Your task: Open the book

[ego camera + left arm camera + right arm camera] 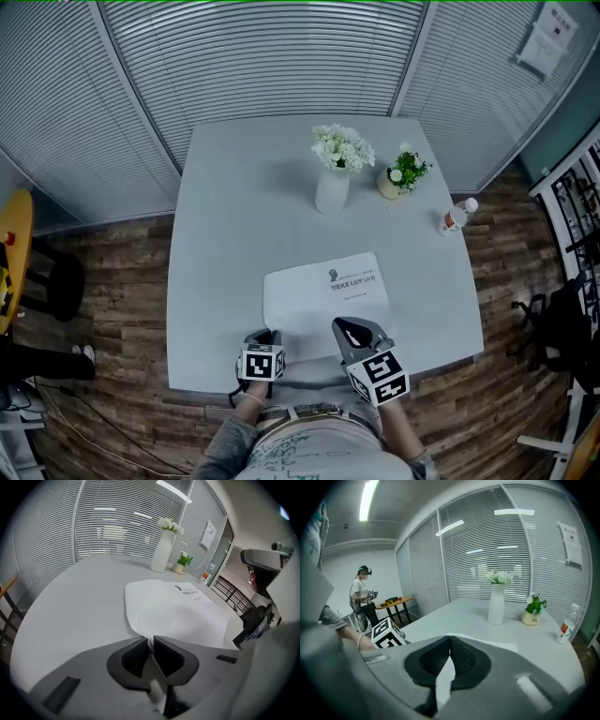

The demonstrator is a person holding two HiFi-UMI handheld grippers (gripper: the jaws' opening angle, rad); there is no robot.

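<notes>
The book [328, 295] lies shut near the front edge of the grey table [234, 187], its white cover printed near the far edge. My left gripper [267, 335] sits at the book's near left corner. In the left gripper view that corner of the cover [140, 620] curls up and runs into the narrow slit between the pads of the left gripper [151, 641], which pinch it. My right gripper [352, 326] hovers over the book's near right part. In the right gripper view its fingertips meet, so the right gripper [450, 639] is shut and holds nothing.
A white vase of flowers [333, 187], a small potted plant [398, 178] and a bottle [457, 216] stand at the table's far right. Blinds close off the back. A person [363, 597] stands by a yellow table [393, 603] off to the left.
</notes>
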